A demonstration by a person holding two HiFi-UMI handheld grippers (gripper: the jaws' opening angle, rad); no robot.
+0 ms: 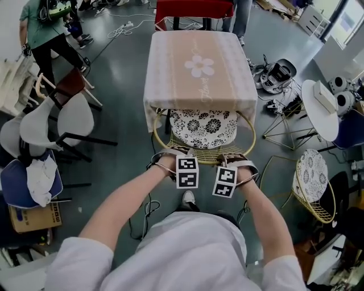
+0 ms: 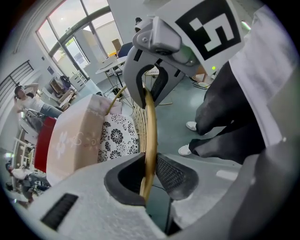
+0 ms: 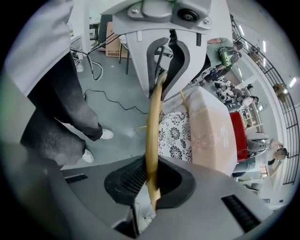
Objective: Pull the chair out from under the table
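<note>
A gold wire chair (image 1: pixel 203 129) with a black-and-white floral cushion stands partly tucked under the table (image 1: pixel 199 68), which wears a pale pink cloth with a flower print. Both grippers sit side by side on the chair's curved back rim, nearest me. My left gripper (image 1: pixel 182 153) is shut on the rim; in the left gripper view the gold rim (image 2: pixel 150 126) runs between the pads of the left gripper (image 2: pixel 150 174). My right gripper (image 1: pixel 230 160) grips the same rim just to the right. In the right gripper view the rim (image 3: pixel 153 122) is pinched in the right gripper (image 3: pixel 151 180).
White and blue chairs (image 1: pixel 68 122) and a cardboard box (image 1: pixel 34 217) crowd the left. A second wire chair (image 1: pixel 311 177), a wire stand (image 1: pixel 284 122) and a round white table (image 1: pixel 321 105) stand right. A red seat (image 1: pixel 193 8) is beyond the table. A person (image 1: pixel 45 31) stands far left. Cables lie on the floor.
</note>
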